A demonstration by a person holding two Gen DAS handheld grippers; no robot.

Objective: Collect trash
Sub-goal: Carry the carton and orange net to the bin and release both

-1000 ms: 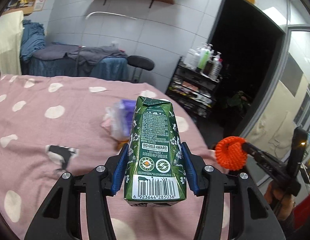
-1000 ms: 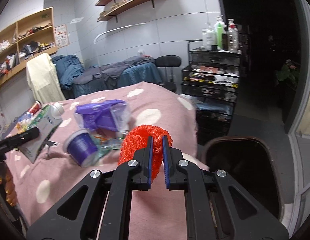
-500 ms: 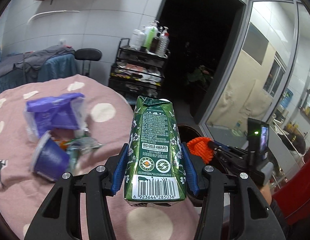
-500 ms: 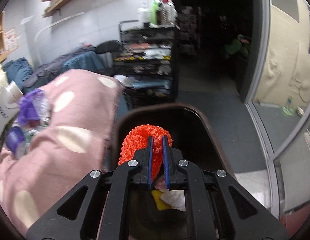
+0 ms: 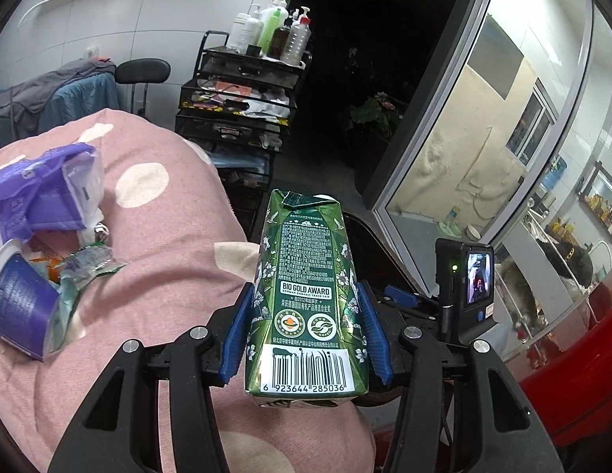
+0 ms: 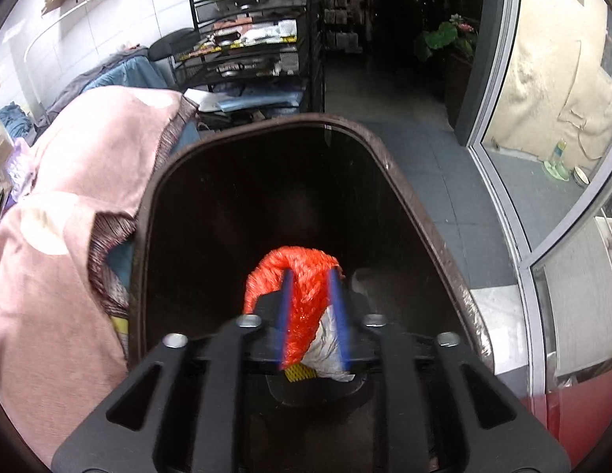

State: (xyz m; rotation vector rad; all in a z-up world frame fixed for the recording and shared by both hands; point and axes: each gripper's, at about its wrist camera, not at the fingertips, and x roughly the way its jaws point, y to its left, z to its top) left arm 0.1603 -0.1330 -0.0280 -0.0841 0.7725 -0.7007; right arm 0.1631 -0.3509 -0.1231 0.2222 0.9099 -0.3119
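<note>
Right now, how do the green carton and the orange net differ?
The carton is a stiff printed box; the net is soft, crumpled mesh. The carton is clamped upright by the left gripper beside the pink table; the net sits between the right gripper's fingers, which have just been opening, over the dark bin. Both are trash carried by a gripper.

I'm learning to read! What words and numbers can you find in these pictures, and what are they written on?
"BIO GOLD AWARD": on the green carton held in the left tongs.
"ORGANIC": on the carton's round orange-and-green seal.
"6 923644 285036": under the carton's barcode.
Too small to read: the carton's fine print and the line under "BIO GOLD AWARD".
Blurred: the printing on the purple packet and purple cup.
Right wrist view: no readable text.
</note>
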